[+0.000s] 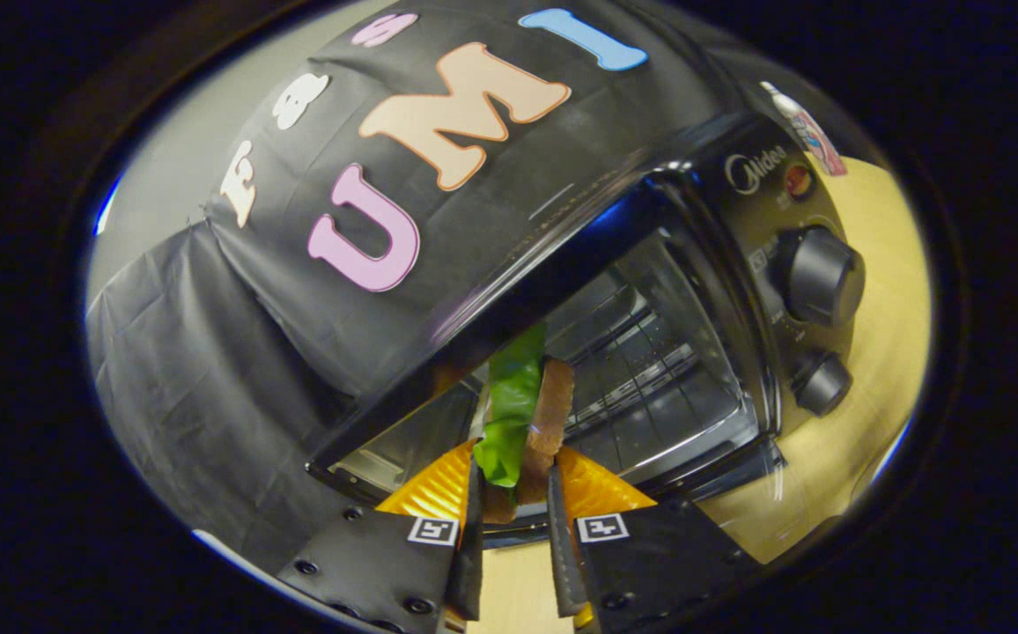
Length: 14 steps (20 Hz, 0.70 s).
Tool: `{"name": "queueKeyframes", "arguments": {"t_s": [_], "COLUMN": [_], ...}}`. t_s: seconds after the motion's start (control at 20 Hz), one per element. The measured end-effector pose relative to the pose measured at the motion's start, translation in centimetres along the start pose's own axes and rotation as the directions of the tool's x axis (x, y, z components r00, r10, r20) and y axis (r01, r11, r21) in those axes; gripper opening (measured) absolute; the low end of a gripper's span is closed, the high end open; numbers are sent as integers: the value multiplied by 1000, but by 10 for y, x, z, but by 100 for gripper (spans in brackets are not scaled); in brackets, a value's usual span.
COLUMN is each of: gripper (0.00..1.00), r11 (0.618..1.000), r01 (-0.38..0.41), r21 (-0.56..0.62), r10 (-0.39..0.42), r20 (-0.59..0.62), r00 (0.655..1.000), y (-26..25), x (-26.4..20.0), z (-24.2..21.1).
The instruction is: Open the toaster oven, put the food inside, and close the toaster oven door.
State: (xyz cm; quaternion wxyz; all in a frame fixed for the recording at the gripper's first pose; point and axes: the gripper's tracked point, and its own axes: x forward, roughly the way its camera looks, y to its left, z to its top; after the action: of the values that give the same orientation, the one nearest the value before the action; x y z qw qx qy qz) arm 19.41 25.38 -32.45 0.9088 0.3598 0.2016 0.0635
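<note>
Food (522, 414) sat clamped between the two fingers of our hand-held gripper (513, 493): a sandwich-like piece with a green leaf (509, 401) on one side and a brown slice (551, 412) on the other, standing on edge and reaching out past the fingertips. Both fingers (472, 528) pressed on it, one from each side, so we held it firmly. Just ahead of the food we saw the toaster oven (738, 291), tilted in our view, its door (403, 453) open and dropped forward below the cavity, near the fingertips. We could see the wire rack (641, 370) and the shiny inner walls through the opening. The tip of the food lay in front of the mouth of the cavity; we could not tell whether it had crossed the threshold. On the oven's front panel, beside the opening, we noted a large knob (822, 275) and a smaller knob (820, 381) below it, with a small round light (798, 181) above them. The oven stood on a pale wooden counter (888, 264), which also showed between and below the fingers. Black cloth (210, 352) hung behind the oven.
</note>
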Motion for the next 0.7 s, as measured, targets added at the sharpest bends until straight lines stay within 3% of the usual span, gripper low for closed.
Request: {"name": "queueKeyframes", "arguments": {"t_s": [0.15,0.3,0.45,0.7], "gripper": [56,78,100,100], "r11": [989,918,869,855], "r01": [80,223,225,162], "r21": [-123,-327,-440,-492], "r10": [-76,-190,-149,-67], "r20": [42,131,200,205], "r00": [996,973,968,976], "y": [-11,-35,-24,-8], "x": [0,-8,-26,-74], "z": [5,19,31,25]}}
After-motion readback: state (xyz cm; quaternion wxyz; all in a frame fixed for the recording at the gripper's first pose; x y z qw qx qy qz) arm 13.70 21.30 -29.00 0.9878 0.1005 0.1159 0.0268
